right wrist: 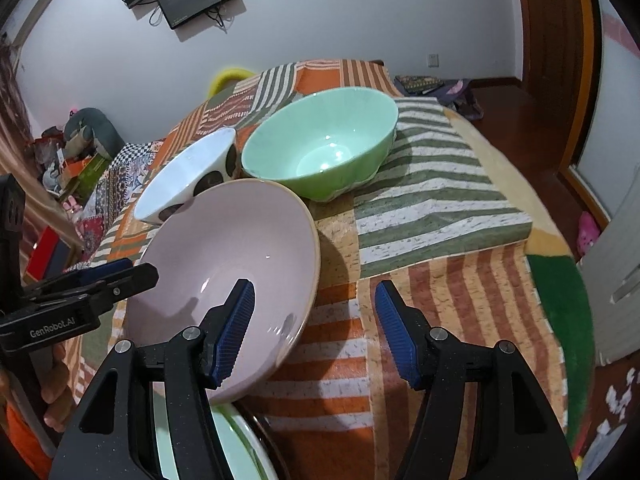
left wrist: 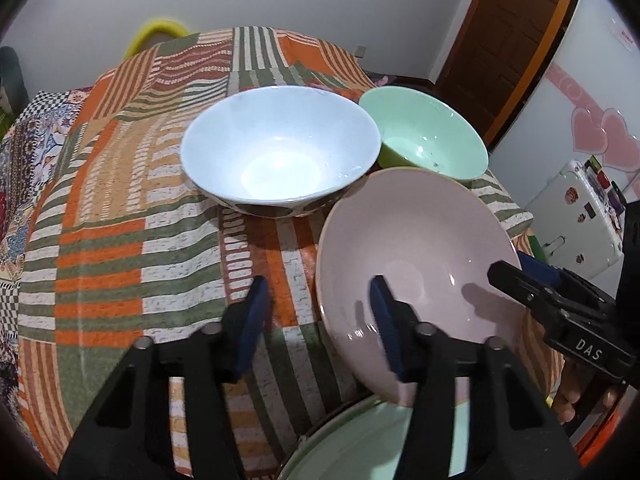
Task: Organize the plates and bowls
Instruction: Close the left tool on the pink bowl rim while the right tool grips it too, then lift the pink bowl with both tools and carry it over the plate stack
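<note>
Near the front edge of the table [right wrist: 440, 208], your pink bowl [left wrist: 412, 248] sits tilted, its low rim propped on the green plate [left wrist: 360, 440], so both grippers bracket it. Your left gripper [left wrist: 320, 320] and right gripper [right wrist: 316, 328] are both spread, one finger inside the bowl, pinching nothing. Behind stand the white bowl [left wrist: 280, 148] and green bowl [right wrist: 320, 148], likely nesting targets.

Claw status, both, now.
Left claw: open, straddling the pink bowl rim.
Right claw: open, straddling the same rim.
</note>
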Demonstrator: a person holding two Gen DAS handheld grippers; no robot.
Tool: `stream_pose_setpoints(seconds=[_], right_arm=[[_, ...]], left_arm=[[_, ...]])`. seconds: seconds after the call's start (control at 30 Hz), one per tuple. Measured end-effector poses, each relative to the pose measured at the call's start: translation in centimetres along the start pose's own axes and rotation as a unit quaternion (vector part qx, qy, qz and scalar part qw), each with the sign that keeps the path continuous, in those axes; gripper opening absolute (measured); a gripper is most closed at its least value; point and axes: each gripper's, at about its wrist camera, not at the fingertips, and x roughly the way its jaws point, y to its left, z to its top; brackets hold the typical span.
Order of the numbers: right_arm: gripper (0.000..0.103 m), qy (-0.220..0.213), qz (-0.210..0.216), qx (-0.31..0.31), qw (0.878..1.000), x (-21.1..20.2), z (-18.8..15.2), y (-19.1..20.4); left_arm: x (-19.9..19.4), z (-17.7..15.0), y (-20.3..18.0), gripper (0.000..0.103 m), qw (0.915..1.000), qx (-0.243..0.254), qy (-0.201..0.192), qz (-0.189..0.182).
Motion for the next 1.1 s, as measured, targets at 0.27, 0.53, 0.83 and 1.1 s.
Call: stream_pose_setpoints(seconds=[0.27,0.53,0.83,1.1], right_arm=[[0.015,0.023,0.023,0.0,0.999,0.9,-0.4,0.2],[0.014,0.024,0.015,0.003,1.0,0.1,-0.2,0.2],[0.014,0.02,0.009,0.0,1.0,-1.5,-0.5,0.5],[0.014,0.007,0.013,-0.005,1.0,-3.7,-0.9,1.6]], left_arm=[[1.5,-0.6,-0.5,0.013,0.9998,0.009,0.013,-0.014],[0.6,-1.0,-0.9,0.012,0.9996,0.02,0.013,-0.014],[-1.4,-1.8,-2.0,0.012,0.9993,0.033,0.007,-0.013],[-4.9,-2.9,-2.6,0.012,0.9991,0.04,-0.01,-0.012]])
